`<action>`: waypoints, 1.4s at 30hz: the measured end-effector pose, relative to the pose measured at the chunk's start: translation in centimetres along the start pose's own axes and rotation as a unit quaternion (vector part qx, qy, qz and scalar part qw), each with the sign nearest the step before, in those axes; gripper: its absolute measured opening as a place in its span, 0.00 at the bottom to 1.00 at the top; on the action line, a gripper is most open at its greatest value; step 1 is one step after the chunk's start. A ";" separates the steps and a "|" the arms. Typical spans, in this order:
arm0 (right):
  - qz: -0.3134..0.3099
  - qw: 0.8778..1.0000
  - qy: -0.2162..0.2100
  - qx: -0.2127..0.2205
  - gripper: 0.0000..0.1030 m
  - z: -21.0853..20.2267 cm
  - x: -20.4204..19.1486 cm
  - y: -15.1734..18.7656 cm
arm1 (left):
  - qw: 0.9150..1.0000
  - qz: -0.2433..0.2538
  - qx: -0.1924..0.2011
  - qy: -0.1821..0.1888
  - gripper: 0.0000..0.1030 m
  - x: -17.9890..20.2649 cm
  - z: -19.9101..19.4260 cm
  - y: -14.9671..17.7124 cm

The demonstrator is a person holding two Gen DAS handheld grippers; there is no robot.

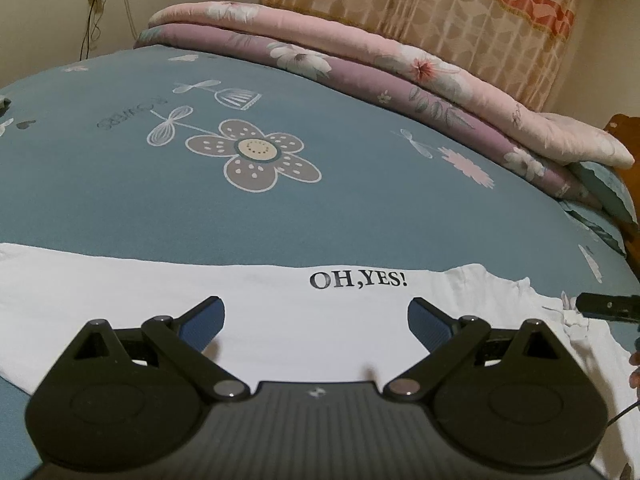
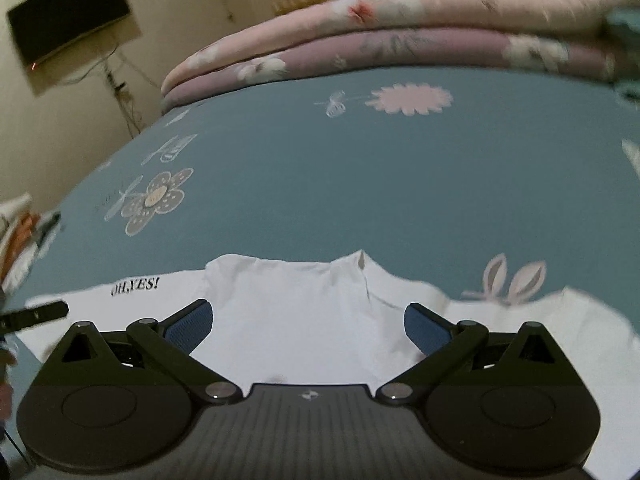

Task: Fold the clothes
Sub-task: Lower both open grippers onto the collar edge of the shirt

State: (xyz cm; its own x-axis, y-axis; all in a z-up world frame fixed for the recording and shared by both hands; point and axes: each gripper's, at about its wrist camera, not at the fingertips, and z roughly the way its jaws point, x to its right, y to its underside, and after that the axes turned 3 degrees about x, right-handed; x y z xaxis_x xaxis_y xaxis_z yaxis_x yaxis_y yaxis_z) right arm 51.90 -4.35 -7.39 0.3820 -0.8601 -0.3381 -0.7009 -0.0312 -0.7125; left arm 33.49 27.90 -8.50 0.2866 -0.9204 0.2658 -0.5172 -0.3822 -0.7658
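The bed, covered in a teal sheet printed with flowers, was the largest thing and carried everything else. Along its far edge from the white T-shirt lay a folded quilt, a pink floral layer resting on a mauve one. Beyond the quilt hung a patterned curtain, and on the wall to the far left of the T-shirt was a dark flat screen with cables hanging beneath.

The white T-shirt lay spread flat on the near part of the bed, with the black print "OH,YES!" facing up. Toward its right end one part of the cloth was folded over the body, its edge rumpled.

The left gripper hovered over the T-shirt just near of the print, its blue-padded fingers spread wide and gripping nothing. The right gripper sat over the folded part at the T-shirt's right end, likewise spread wide and empty; whether either touched the cloth could not be told.
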 end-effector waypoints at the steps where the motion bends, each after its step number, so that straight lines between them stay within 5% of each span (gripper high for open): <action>1: 0.011 1.000 -0.005 -0.005 1.00 0.6 0.2 0.2 | 1.000 0.001 0.000 -0.001 0.95 0.1 0.0 0.0; 6: 0.034 0.999 0.014 -0.033 1.00 4.7 1.1 1.3 | 1.000 0.004 -0.007 -0.008 0.95 0.1 0.5 0.1; 11: 0.006 0.999 0.044 -0.016 1.00 6.3 0.5 -0.5 | 1.000 0.010 -0.007 -0.008 0.95 0.4 0.5 0.1; 17: -0.011 0.999 0.042 0.010 1.00 0.1 0.2 -1.1 | 1.000 0.015 -0.005 0.002 0.95 0.8 0.2 0.1; 23: 0.016 0.996 0.084 -0.021 1.00 -3.6 3.7 1.3 | 1.000 0.022 -0.007 0.004 0.95 1.3 0.3 0.3; 28: 0.069 0.994 0.085 -0.026 1.00 -1.2 6.8 2.9 | 1.000 0.028 -0.012 -0.005 0.95 1.5 0.7 0.4; 33: 0.041 0.993 0.108 -0.002 1.00 0.9 7.1 0.7 | 0.999 0.035 -0.016 -0.011 0.95 1.7 0.9 0.5; 38: 0.051 0.992 0.114 0.023 1.00 -1.9 6.9 -1.0 | 0.999 0.037 -0.015 -0.006 0.95 1.8 0.8 0.5; 42: 0.065 0.991 0.118 0.004 1.00 -2.9 7.7 0.5 | 0.999 0.037 -0.012 0.002 0.95 2.1 0.4 0.5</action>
State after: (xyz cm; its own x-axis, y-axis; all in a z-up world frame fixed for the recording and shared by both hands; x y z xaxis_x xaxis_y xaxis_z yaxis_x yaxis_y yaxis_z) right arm 52.70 -12.48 -8.57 0.1364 -0.9519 -0.2744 -0.7297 0.0908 -0.6777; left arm 34.19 25.86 -8.57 0.2439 -0.9465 0.2111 -0.5568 -0.3149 -0.7687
